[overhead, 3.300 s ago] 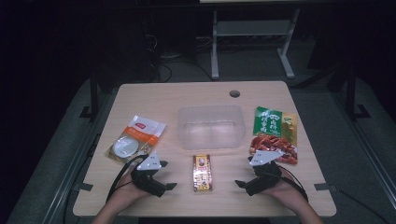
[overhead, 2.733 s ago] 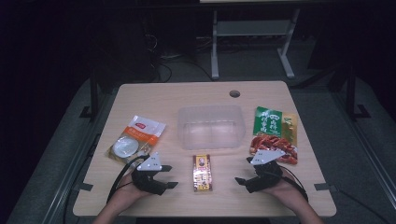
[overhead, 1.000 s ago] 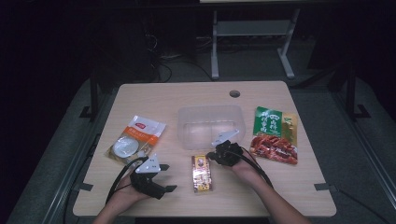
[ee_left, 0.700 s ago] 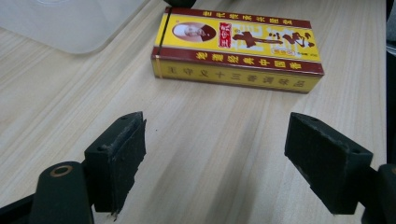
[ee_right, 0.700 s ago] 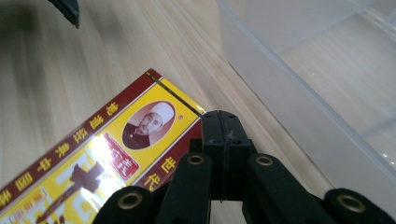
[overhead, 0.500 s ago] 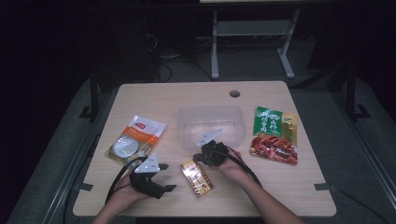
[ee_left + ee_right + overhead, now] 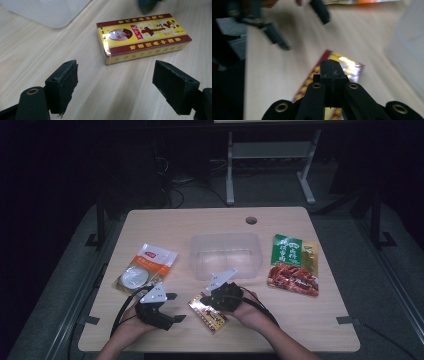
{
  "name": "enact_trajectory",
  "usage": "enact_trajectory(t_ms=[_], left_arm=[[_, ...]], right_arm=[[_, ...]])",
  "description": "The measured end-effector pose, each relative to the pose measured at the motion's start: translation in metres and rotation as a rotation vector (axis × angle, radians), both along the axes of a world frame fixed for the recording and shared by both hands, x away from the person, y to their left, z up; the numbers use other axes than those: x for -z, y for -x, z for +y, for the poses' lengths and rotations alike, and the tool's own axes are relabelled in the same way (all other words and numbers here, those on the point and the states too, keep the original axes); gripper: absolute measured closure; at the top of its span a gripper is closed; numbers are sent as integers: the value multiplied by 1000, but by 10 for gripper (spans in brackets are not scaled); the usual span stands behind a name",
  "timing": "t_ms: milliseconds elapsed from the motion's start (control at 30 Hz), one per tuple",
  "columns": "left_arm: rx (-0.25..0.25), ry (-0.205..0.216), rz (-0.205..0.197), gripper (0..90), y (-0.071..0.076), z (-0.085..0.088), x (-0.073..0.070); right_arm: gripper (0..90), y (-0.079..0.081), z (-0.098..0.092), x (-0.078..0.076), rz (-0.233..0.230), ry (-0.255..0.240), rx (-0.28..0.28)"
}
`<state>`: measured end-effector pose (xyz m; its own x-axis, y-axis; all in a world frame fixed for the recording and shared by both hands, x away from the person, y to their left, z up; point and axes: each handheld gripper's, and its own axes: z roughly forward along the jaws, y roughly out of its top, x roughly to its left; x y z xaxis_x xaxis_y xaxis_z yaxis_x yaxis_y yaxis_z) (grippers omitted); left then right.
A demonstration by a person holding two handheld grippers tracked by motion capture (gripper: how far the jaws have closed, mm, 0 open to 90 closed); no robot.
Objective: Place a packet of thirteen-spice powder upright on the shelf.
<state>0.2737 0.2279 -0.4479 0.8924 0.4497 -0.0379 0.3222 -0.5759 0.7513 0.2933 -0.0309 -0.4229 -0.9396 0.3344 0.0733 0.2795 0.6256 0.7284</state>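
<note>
black tool, brass rivets, trailing cable

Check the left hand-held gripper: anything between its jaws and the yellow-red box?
Nothing visible. In the left gripper view the open left hand-held gripper faces the yellow-red box across bare table. The shut right hand-held gripper sits at the box's far side, not between.
</note>
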Motion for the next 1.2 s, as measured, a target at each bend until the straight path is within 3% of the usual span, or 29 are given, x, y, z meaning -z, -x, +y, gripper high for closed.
enact_trajectory(t_ms=[167, 333, 567, 633, 967, 1100, 1200], left_arm=[[10, -13, 0, 199, 0, -1, 0], [12, -16, -1, 199, 0, -2, 1], [5, -9, 0, 199, 0, -1, 0], [6, -10, -1, 198, 0, -1, 0], [9, -10, 10, 198, 1, -3, 1], [16, -12, 6, 198, 1, -4, 1], [23, -17, 1, 196, 0, -4, 2]], right_arm=[[898, 29, -2, 2, 35, 2, -47], [898, 49, -1, 12, 41, 36, -97], [899, 56, 9, 24, 47, 97, -133], [898, 56, 6, 25, 36, 120, -121], [898, 46, -28, 26, 57, 140, -27], [899, 34, -42, 26, 51, 145, 20], [898, 26, -48, 24, 71, 131, 67]])
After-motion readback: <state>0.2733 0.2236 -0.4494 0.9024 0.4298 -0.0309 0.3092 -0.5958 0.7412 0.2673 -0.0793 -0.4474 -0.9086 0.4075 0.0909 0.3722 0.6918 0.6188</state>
